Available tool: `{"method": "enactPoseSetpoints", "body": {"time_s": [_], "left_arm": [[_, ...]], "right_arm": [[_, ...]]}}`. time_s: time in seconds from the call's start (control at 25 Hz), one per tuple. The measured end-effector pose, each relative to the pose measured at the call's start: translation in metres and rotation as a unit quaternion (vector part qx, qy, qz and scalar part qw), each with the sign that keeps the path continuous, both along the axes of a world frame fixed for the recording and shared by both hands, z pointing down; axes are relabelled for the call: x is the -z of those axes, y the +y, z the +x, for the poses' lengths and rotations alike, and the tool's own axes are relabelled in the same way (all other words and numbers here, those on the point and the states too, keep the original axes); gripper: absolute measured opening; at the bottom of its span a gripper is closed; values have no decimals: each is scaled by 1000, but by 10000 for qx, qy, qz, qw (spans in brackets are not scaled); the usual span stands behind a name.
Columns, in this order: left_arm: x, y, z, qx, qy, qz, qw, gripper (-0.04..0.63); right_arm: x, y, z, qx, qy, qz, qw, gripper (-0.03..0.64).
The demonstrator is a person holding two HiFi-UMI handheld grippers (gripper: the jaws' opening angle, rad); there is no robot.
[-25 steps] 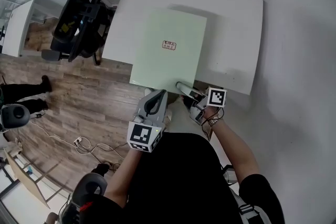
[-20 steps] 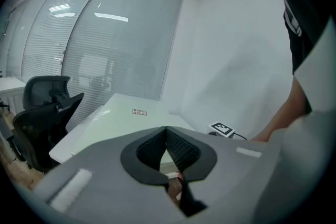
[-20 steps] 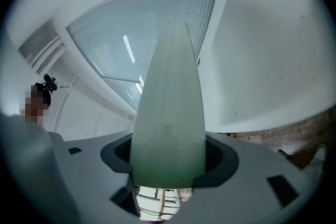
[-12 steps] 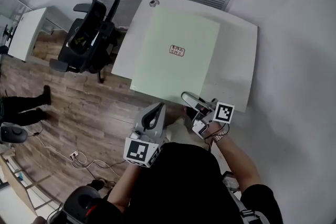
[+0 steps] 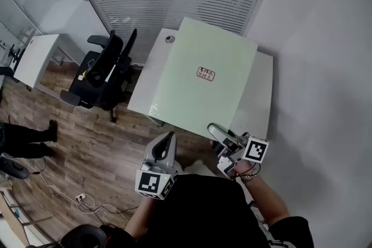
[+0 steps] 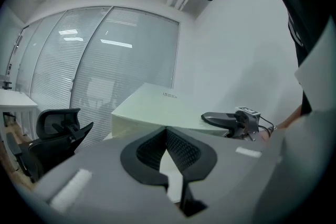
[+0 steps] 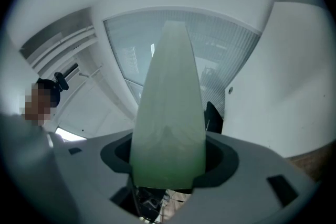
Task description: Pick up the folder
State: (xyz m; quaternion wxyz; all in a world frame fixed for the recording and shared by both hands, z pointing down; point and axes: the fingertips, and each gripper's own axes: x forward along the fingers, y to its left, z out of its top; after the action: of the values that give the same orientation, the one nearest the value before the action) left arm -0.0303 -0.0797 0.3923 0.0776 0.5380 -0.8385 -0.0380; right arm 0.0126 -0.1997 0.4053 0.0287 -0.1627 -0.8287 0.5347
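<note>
Pinching folder (image 7: 168,107) edge-on, right gripper (image 7: 169,168)

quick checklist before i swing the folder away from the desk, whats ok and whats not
1. Right gripper shut on the folder: ok, the near edge sits between its jaws.
2. Folder off the table: near end raised; far edge cannot tell.
3. Grip balance: probably not ok, since it is held at one spot on the near edge and the wide sheet may sag or swing.
4. Left gripper free to support: ok, jaws together with nothing between them.
5. Office chair out of the way: ok, it stands left of the table, apart from the folder.
</note>
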Motion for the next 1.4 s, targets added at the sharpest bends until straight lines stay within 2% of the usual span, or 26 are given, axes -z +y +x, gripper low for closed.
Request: {"method": "enactPoseSetpoints", "body": {"time_s": [0.2, 0.36, 0.56, 0.64, 0.88, 1.04, 1.2, 1.4], "left_arm": [[8, 5, 10, -111, -36, 98, 9999, 5], [19, 8, 10, -16, 20, 248, 9997, 5], [28, 18, 15, -59, -253, 325, 9991, 5], [22, 21, 13, -13, -312, 331, 9990, 5], [26, 28, 19, 24, -167, 397, 9991, 5], [36, 30, 20, -56, -392, 534, 9978, 5], [48, 25, 19, -97, -372, 581, 9976, 5], [59, 18, 26, -232, -390, 636, 9969, 5]], "right_arm": [[38, 11, 21, -147, -146, 175, 9996, 285], [62, 21, 31, -128, -389, -23, 9992, 285], [96, 41, 44, -207, -844, -234, 9959, 285], [105, 45, 47, -239, -1028, -185, 9942, 285], [132, 56, 55, -378, -1416, 63, 9892, 285], [140, 55, 57, -487, -1503, 374, 9867, 285], [136, 51, 50, -677, -1433, 767, 9844, 285], [133, 52, 48, -654, -1469, 596, 9852, 285]]}}
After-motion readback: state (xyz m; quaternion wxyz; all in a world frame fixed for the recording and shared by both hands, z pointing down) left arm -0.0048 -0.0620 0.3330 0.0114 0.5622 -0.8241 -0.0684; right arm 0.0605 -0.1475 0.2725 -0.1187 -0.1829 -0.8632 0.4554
